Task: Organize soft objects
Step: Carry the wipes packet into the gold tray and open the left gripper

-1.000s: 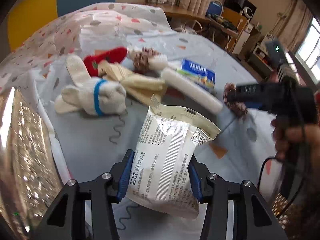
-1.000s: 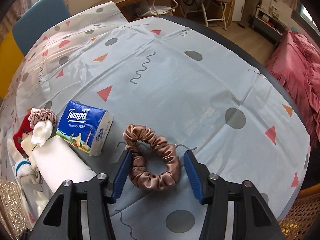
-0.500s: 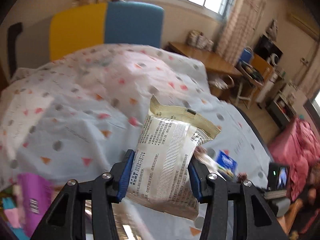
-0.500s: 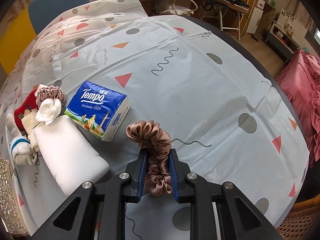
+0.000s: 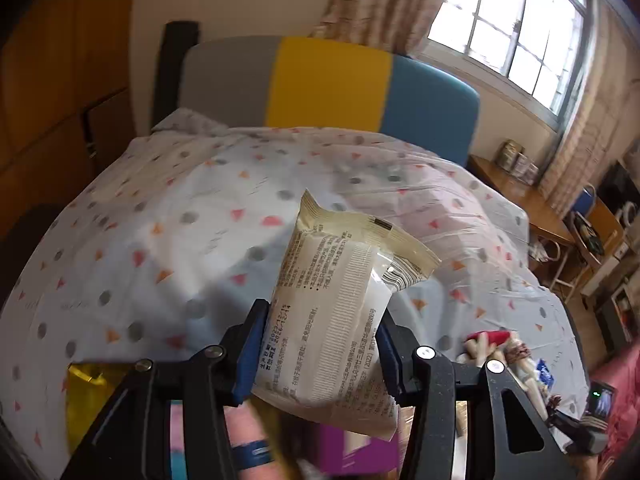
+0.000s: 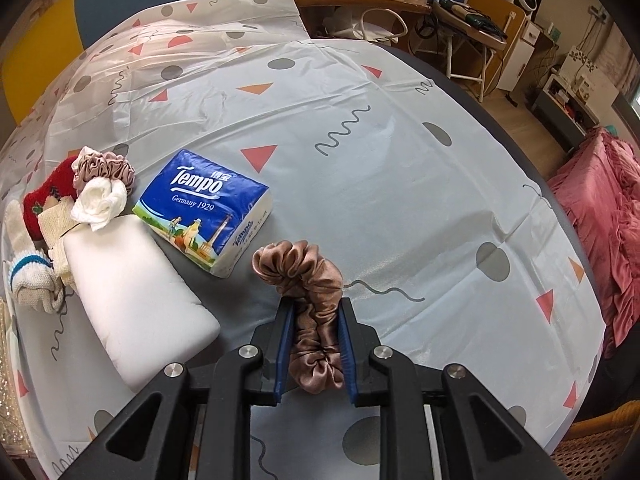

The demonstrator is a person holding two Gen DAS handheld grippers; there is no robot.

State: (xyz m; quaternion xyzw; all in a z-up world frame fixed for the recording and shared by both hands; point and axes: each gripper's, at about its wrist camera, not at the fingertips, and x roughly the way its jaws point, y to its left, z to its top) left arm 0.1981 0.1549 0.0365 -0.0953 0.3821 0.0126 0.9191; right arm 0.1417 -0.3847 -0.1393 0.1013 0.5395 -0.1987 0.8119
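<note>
My left gripper point(image 5: 320, 320) is shut on a cream plastic packet point(image 5: 340, 300) with printed text, held in the air over the patterned tablecloth point(image 5: 160, 240). My right gripper point(image 6: 314, 312) is shut on a brown satin scrunchie point(image 6: 304, 276), squeezed into a bunch that rests on the cloth. To its left lie a blue Tempo tissue pack point(image 6: 204, 208), a white foam pad point(image 6: 132, 304), a white scrunchie point(image 6: 100, 200), a mauve scrunchie point(image 6: 106, 168), a red sock point(image 6: 46, 200) and white socks with a blue band point(image 6: 28, 276).
Under the left gripper, blurred, show a purple box point(image 5: 352, 452) and a gold bag point(image 5: 88, 396). A grey, yellow and blue seat back point(image 5: 332, 80) stands beyond the table. A pink bedspread point(image 6: 600, 216) and a wicker chair point(image 6: 600, 444) lie off the table's right edge.
The left gripper has swung up and away from the pile with the packet, and now faces the seat back. The right gripper has closed on the scrunchie, flattening its ring.
</note>
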